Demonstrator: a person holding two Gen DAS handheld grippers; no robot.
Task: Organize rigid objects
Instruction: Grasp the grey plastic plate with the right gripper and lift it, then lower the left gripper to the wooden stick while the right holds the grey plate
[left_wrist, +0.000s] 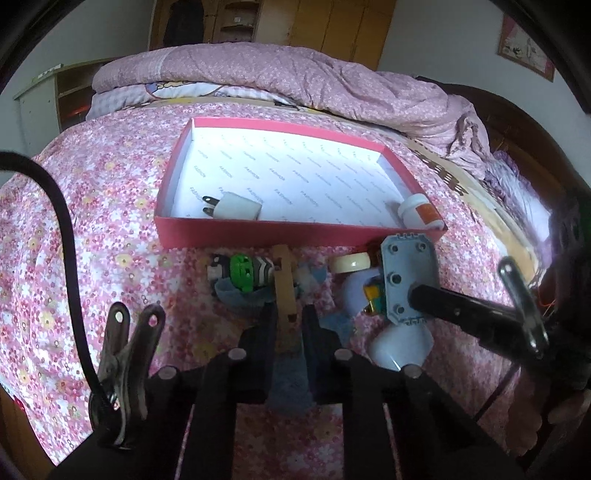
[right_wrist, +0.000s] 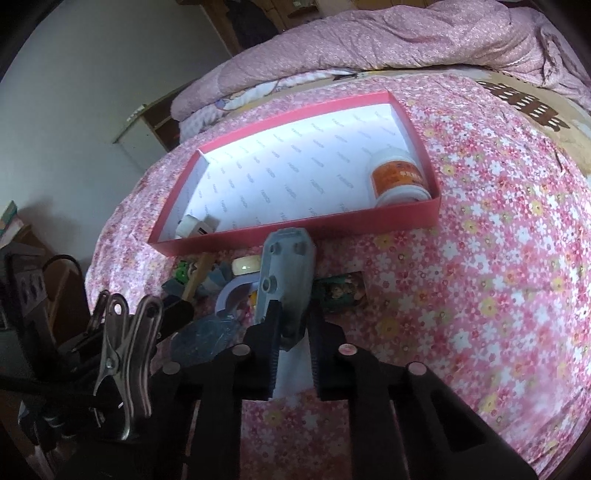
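The jaws of the left gripper are narrowed onto a thin wooden strip, pads pressed against its near end, the strip running toward twelve o'clock over the pile. The jaws of the right gripper are clamped on the near end of a grey plastic plate with round holes, which tilts up and away from the fingers toward the box.

Seen from the left wrist view, that same grey plate sits at three o'clock of the wooden strip, with the right gripper's black finger reaching in from the right edge. Just at nine o'clock of the strip lies a green, black and white toy on a scrap of blue felt. Between strip and plate is a cream-coloured roll of tape, and beneath the plate a pale lilac curved piece and a small yellow and teal block.

All of these lie in a loose cluster on the pink floral bedspread, just in front of a shallow red box with a white printed lining. Inside the box, a white plug charger lies at its near-left corner and a white bottle with an orange label lies on its side at the near-right corner. At one o'clock of the right gripper, a small dark picture card lies on the bedspread. A folded pink quilt is heaped beyond the box.
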